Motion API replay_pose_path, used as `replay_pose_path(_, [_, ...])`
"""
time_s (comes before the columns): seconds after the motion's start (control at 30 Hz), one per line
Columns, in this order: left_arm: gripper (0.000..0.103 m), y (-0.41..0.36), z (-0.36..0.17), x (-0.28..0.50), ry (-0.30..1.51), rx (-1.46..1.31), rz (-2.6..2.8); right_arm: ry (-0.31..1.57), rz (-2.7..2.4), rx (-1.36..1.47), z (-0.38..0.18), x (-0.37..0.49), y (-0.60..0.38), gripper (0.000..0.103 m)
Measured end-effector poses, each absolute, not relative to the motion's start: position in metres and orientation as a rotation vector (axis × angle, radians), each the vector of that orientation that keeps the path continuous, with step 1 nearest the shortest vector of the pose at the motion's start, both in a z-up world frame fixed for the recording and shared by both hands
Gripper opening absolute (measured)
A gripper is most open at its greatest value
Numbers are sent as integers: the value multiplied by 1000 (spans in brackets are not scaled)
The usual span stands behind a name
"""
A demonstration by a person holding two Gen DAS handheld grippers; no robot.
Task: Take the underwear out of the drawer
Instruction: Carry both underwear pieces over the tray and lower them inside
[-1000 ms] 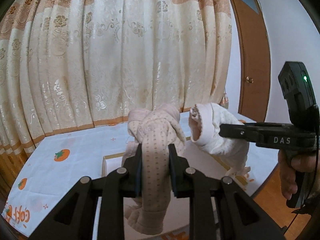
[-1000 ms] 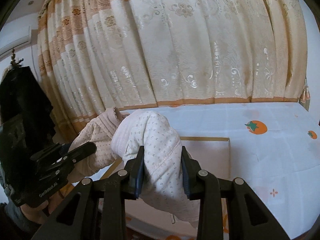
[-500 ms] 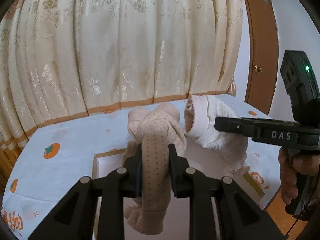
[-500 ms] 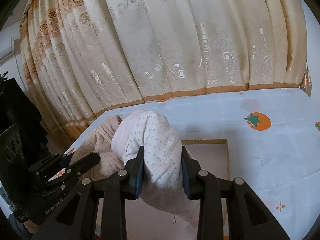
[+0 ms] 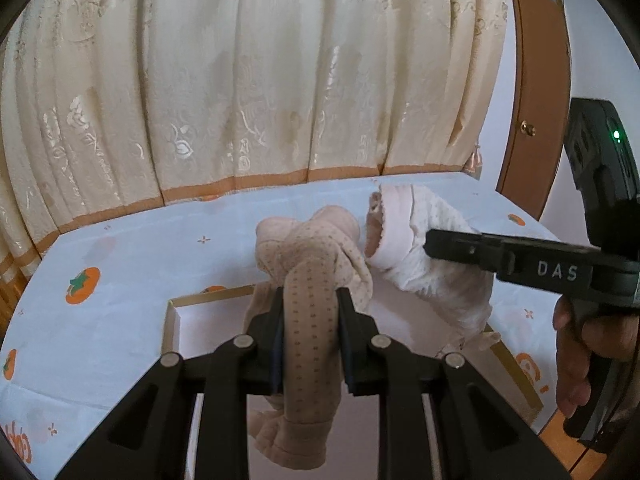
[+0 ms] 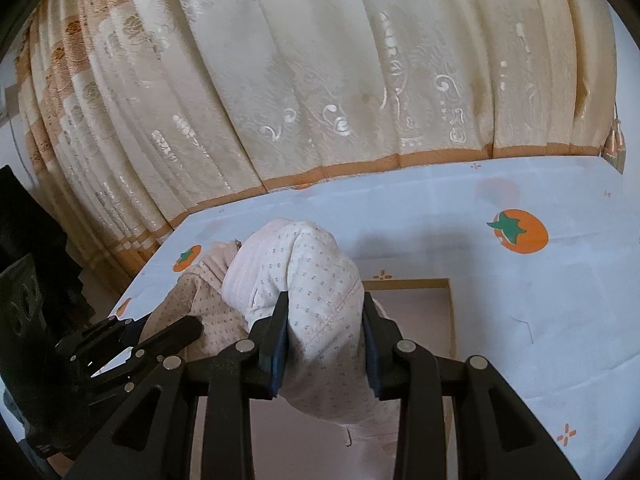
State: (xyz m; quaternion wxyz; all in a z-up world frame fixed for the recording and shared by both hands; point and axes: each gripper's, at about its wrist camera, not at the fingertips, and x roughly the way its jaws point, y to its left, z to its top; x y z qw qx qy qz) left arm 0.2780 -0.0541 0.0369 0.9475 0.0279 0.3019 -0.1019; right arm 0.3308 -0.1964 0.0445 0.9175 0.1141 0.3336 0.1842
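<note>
Here, both grippers are holding garments up over the drawer (image 5: 172,320), a shallow gold-edged tray lying on a bench covered with a persimmon-print cloth (image 5: 120,264). The left gripper (image 5: 310,332) is pinching the beige dotted underwear (image 5: 312,264) between its jaws, the fabric bunched above them and trailing below, which seems meant to keep it from snagging on the tray's edge. The right gripper (image 6: 325,340) is likewise pinching the pale pink underwear (image 6: 304,276), its jaws pressed into the soft bundle. The two pieces are hanging just beside each other, near touching, above the tray's pale floor. Both appear lifted clear of the interior, so the removal looks nearly done.

For setting down, open cloth is lying left of the tray in the left wrist view and to the right in the right wrist view. The curtain (image 6: 320,80) is closing off the far edge, and the bench's near edge is dropping away close by.
</note>
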Motion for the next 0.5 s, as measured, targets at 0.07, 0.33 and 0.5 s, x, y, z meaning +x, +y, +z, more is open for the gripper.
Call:
replay_pose_path(0.07, [21, -58, 35, 283, 624, 53, -214, 699, 374, 237, 42, 337, -197, 34])
replay_pose_path(0.33, [21, -64, 20, 304, 672, 20, -220, 759, 356, 263, 28, 361, -204, 34])
replay_pose_path(0.5, [21, -69, 7, 314, 707, 10, -217, 786, 326, 235, 16, 372, -204, 35])
